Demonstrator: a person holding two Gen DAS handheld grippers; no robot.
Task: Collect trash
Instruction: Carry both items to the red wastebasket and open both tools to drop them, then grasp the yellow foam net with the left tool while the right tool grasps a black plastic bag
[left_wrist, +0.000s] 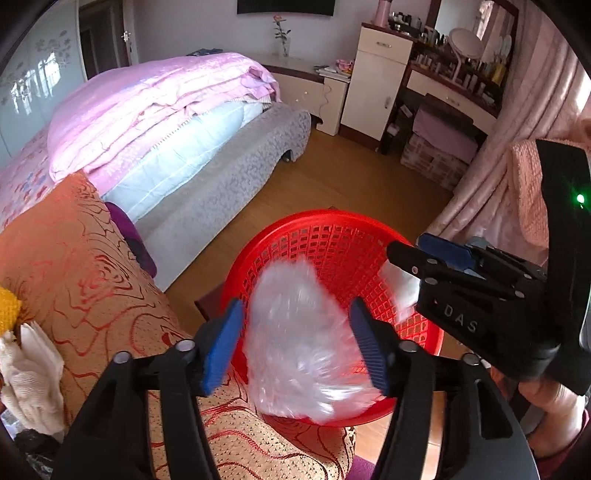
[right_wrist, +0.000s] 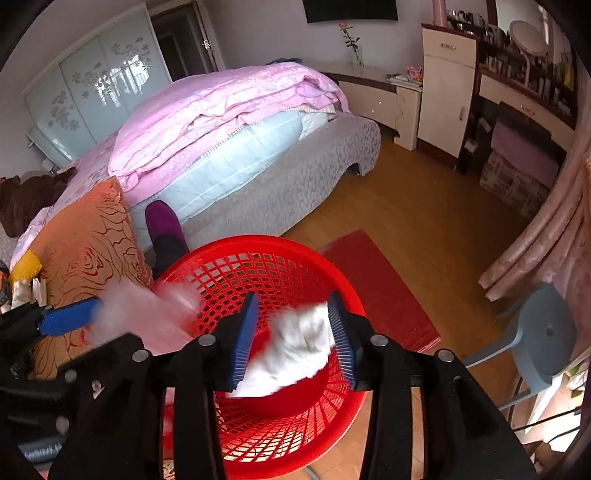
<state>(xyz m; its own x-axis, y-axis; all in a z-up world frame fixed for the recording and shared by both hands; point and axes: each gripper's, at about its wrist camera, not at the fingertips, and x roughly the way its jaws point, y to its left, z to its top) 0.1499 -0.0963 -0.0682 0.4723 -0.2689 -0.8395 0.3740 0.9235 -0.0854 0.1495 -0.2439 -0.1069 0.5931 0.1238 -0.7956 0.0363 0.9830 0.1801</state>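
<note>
The left gripper (left_wrist: 295, 347) has its blue ribbed pads spread wide, and a crumpled clear plastic bag (left_wrist: 299, 354) lies blurred between them; whether the pads touch it cannot be told. It hangs over the near rim of the red basket (left_wrist: 332, 236). The right gripper (right_wrist: 295, 343) is also spread, a wad of white tissue (right_wrist: 295, 347) blurred between its pads, touching the right pad's inner face and clear of the left one, above the basket's open mouth.

The basket is round, hard red plastic with lattice walls, a smooth lip and a solid floor. Its mouth is unobstructed apart from the two tools, which crowd it from the near and left sides. Left of the basket, touching its rim, sits an orange cushion (right_wrist: 88, 243) with a glossy woven rose pattern. Beyond the basket, a strip of bare wooden floor (right_wrist: 424, 214) runs open to the bed (right_wrist: 295, 177) with its grey textured skirt. Right of the basket lies a flat red mat (right_wrist: 384, 288), and farther right a grey-blue plastic stool (right_wrist: 546, 332).
</note>
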